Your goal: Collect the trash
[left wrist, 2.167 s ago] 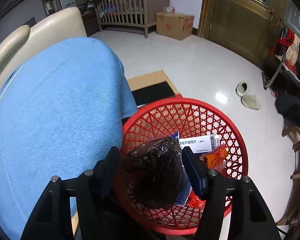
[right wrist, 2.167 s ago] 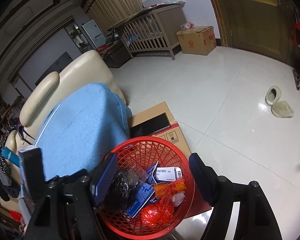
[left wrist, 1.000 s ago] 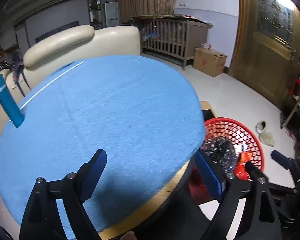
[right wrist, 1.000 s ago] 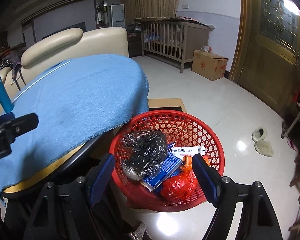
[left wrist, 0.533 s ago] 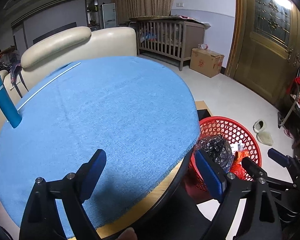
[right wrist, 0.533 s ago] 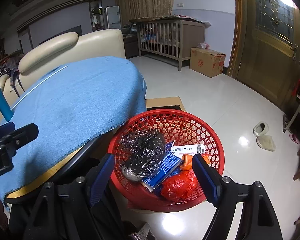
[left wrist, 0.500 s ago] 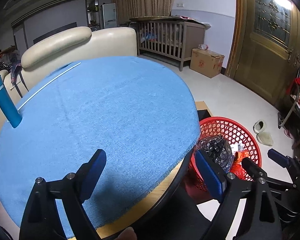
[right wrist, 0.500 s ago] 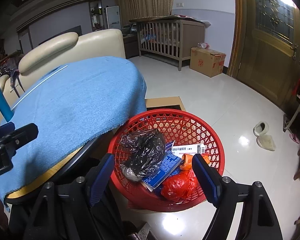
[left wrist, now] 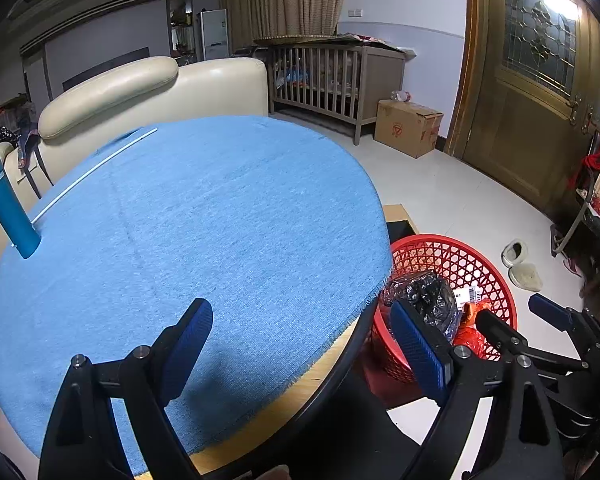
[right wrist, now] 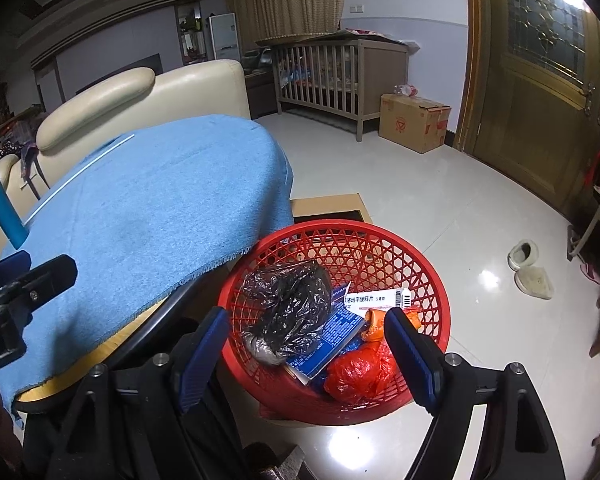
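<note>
A red mesh basket (right wrist: 420, 264) stands on the floor by the round table's edge; the left wrist view shows the basket (left wrist: 460, 248) too. In it lie a crumpled black plastic bag (right wrist: 292, 296), a white medicine box (right wrist: 376, 299), a blue packet (right wrist: 336, 340), an orange wrapper (right wrist: 374, 320) and a red bag (right wrist: 356, 372). My right gripper (right wrist: 306, 316) hangs open above the basket, holding nothing. My left gripper (left wrist: 298, 312) stands open over the blue tablecloth (left wrist: 220, 220) near the table's edge, with nothing between its pads.
A blue bottle (left wrist: 8, 208) and a thin white rod (left wrist: 96, 168) rest on the cloth. Behind the table is a cream sofa (left wrist: 140, 92). A flat cardboard box (right wrist: 328, 204) lies under the basket. Slippers (right wrist: 532, 272), a carton (left wrist: 408, 128) and a crib stand on the tiled floor.
The left gripper has drawn back from over the basket to above the table; the black bag once between its fingers lies in the basket. Over the last second nothing moves.
</note>
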### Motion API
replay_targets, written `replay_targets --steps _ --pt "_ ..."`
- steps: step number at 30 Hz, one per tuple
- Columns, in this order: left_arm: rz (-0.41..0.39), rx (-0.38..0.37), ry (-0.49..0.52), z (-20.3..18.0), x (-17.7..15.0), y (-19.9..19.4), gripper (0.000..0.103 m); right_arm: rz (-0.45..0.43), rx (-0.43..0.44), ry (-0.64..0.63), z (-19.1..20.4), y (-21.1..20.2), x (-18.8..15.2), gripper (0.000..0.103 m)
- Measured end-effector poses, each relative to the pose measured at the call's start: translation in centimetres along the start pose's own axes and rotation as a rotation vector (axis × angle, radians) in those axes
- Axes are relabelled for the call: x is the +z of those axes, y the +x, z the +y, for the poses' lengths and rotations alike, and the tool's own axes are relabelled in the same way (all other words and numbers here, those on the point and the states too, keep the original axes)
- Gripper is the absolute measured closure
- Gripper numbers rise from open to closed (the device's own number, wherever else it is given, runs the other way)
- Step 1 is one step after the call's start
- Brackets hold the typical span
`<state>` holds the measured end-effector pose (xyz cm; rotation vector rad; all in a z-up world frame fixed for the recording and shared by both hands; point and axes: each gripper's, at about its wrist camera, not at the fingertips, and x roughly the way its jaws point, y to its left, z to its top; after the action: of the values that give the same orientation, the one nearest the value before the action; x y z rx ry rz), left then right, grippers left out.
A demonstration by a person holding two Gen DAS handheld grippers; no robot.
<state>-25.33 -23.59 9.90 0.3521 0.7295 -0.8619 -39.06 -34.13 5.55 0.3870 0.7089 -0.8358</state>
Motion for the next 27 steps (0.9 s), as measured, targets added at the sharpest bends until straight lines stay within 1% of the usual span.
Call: replay_targets --steps 27 --pt "-0.003 -0.030 0.034 -0.85 -0.33 -0.10 0.012 0.000 -0.018 0.005 -0.03 0.06 -0.05 0.020"
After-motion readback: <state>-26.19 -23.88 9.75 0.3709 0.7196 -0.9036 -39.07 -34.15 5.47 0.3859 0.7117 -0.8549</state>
